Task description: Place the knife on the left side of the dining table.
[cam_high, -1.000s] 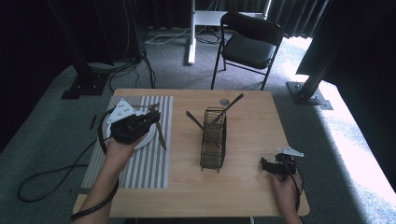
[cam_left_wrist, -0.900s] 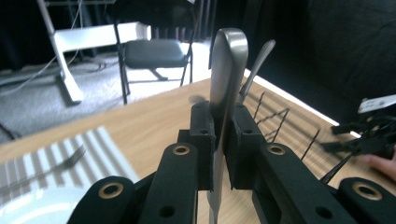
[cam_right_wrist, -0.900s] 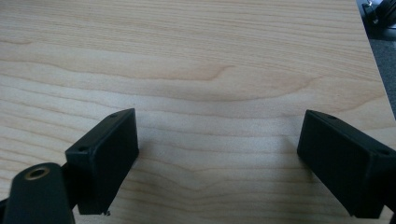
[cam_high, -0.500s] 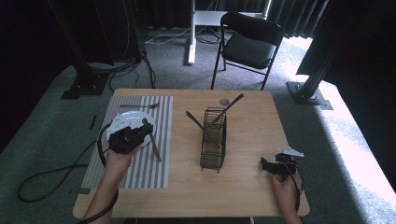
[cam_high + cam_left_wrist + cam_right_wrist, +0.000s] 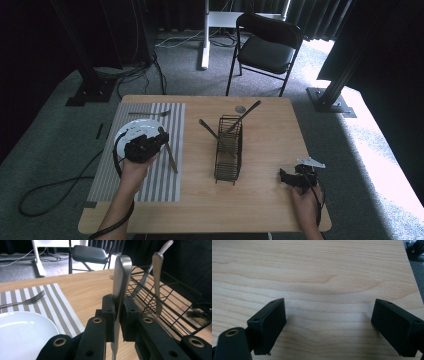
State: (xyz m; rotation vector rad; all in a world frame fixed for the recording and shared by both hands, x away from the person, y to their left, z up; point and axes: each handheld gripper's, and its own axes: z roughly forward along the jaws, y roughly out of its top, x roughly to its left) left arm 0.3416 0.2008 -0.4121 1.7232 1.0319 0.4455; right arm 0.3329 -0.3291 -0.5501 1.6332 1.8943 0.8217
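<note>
Gripping a knife (image 5: 121, 277) tight in the left gripper (image 5: 150, 145), blade lying lengthwise over the striped mat (image 5: 165, 175) just right of the plate (image 5: 127, 132); right gripper (image 5: 328, 325) wide open, idle, well apart.

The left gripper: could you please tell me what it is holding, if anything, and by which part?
The left gripper is shut on a table knife, its fingers clamping the flat metal sides partway along its length; which end is gripped cannot be told.

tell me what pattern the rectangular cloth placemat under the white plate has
Grey-brown and white stripes on the rectangular cloth placemat, clearest in the left gripper view.
</note>
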